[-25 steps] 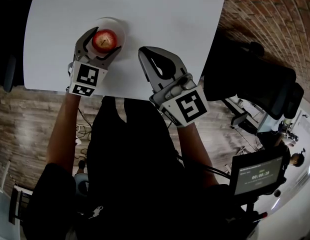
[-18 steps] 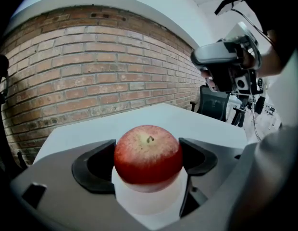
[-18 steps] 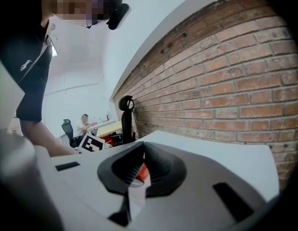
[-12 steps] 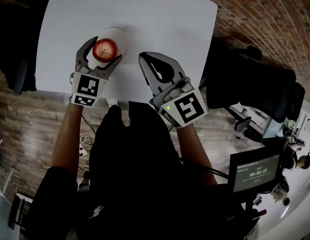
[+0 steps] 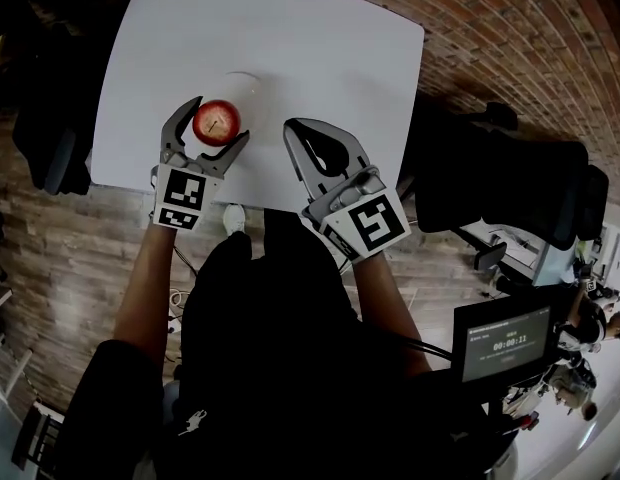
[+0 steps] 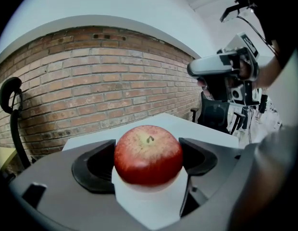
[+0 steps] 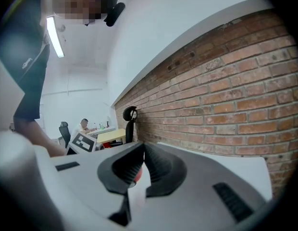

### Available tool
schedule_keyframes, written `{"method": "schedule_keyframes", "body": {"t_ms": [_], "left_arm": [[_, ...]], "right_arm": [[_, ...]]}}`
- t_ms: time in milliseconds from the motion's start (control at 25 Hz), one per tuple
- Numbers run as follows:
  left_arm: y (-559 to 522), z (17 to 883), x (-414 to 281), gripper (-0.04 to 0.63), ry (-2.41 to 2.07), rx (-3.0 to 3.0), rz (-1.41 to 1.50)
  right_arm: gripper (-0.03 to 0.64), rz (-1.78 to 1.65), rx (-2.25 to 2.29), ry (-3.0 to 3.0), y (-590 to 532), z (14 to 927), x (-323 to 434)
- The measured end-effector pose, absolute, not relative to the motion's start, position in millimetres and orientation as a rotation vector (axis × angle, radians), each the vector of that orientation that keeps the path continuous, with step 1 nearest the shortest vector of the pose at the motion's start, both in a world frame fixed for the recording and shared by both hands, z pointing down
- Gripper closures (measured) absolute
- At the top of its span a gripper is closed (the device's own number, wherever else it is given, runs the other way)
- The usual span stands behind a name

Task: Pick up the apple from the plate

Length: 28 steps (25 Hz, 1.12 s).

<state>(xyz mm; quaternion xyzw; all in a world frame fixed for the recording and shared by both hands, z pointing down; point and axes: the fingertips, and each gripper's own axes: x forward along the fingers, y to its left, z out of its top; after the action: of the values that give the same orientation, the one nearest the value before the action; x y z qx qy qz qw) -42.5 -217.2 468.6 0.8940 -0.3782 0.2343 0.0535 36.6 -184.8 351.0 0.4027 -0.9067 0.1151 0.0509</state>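
While your right gripper [image 5: 298,130] hung idle just beside it, jaws pinched almost together on nothing, your left gripper [image 5: 212,126] had its jaws pressed against both sides of the apple [image 6: 148,154], so the grasp looked made. The apple sat low at the near edge of the white plate [image 5: 246,84]. I couldn't tell whether it had cleared the plate, so the lift was what remained.
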Motion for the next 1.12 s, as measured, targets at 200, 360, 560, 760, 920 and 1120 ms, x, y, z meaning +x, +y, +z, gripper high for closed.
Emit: {"method": "schedule_keyframes", "body": {"t_ms": [200,360,560,760,920,1120], "left_arm": [[-204.8,451.5,-44.0,0.183,-1.160,2.740,0.703],[-193.3,438.7,-49.2,0.183,-1.168,2.757,0.689],[-166.0,418.6,-67.6,0.183,-1.180,2.782,0.668],[-159.0,409.7,-74.7,0.183,-1.190,2.799,0.659],[-162.1,401.7,-74.8,0.183,-1.201,2.813,0.651],[-158.1,383.6,-79.6,0.183,-1.219,2.828,0.625]], "right_arm": [[0.614,0.314,1.243,-2.767,-173.8,340.1,35.1],[0.614,0.284,1.261,-2.783,-164.2,329.1,28.8],[0.614,0.236,1.269,-2.793,-138.3,311.8,9.1],[0.614,0.231,1.287,-2.786,-126.7,309.1,4.2],[0.614,0.218,1.289,-2.775,-127.1,310.8,5.7],[0.614,0.169,1.289,-2.795,-124.6,301.2,1.8]]}}
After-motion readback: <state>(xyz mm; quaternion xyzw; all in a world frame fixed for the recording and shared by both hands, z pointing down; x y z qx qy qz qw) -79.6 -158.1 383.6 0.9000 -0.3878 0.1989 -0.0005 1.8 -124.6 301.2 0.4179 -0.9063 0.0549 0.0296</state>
